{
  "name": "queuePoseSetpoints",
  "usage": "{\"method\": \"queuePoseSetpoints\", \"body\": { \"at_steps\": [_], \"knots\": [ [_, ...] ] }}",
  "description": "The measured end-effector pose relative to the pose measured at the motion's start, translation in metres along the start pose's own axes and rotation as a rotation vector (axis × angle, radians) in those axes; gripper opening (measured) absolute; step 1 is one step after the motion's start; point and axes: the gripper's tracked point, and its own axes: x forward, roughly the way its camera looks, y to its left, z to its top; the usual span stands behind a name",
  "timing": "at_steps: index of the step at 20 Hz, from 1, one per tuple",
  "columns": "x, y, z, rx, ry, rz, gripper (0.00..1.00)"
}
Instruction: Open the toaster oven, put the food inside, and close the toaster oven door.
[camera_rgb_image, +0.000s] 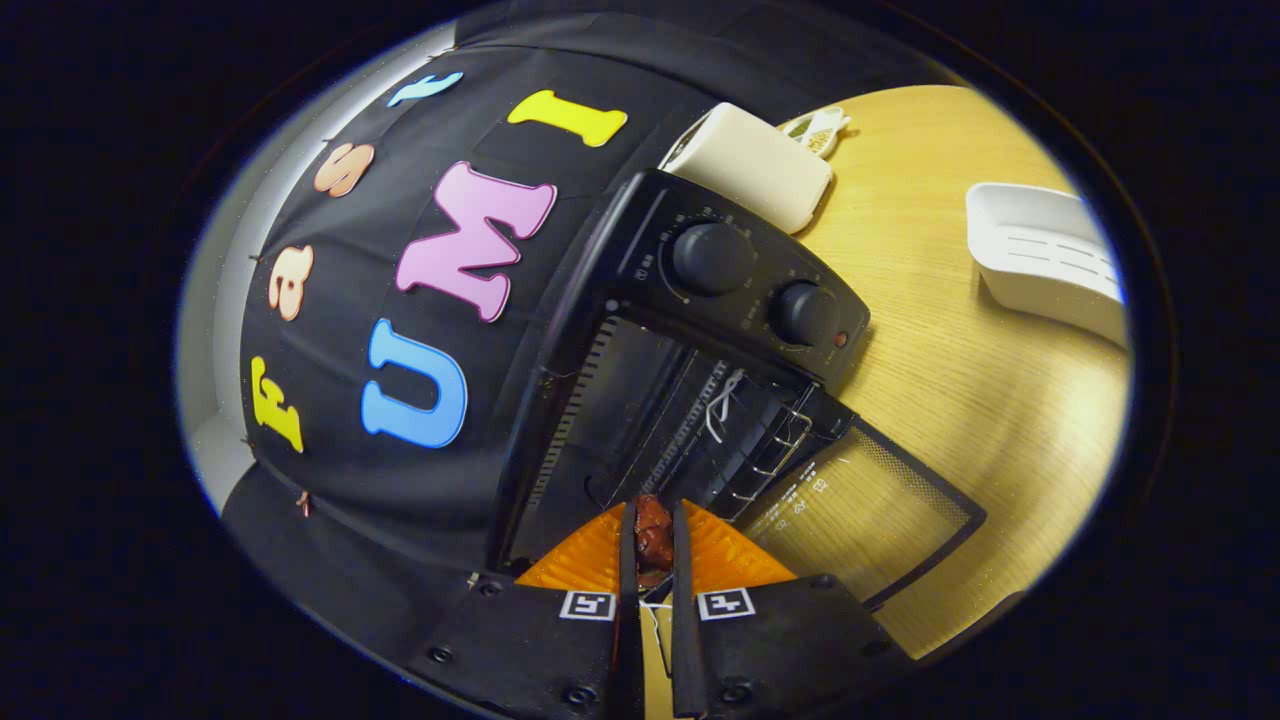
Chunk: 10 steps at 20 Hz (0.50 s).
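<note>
Tool (654, 545) fingers close together, pinching a dark reddish-brown piece of food (654, 535) between both; food sits at the fingertips, right at the mouth of the toaster oven (690, 330).

Oven door (868, 508) hangs fully open, glass panel dropped down toward the wood-grain surface (960, 390). Wire rack (770, 445) visible inside the cavity, partly slid toward the door side. 2 round knobs on the oven's control panel: 1st knob (712, 257), 2nd knob (806, 313), w/ a small red lamp (841, 339) beside the 2nd.

Beyond the oven, near the back edge of the surface: cream-coloured box-like appliance (758, 165), touching or just behind the oven, can't tell which. A small white item w/ greenish bits (818, 130) just past it, too small to identify. White tray (1045, 258) well apart from the oven, toward the surface's far side edge.
</note>
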Motion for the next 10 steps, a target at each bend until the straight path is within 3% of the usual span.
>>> {"method": "queuePoseSetpoints", "body": {
  "at_steps": [7,10],
  "knots": [
    [0.041,-0.009,0.017,0.057,-0.095,-0.039,0.15],
    [0.051,-0.004,0.019,-0.003,-0.125,-0.067,0.15]
  ]
}}
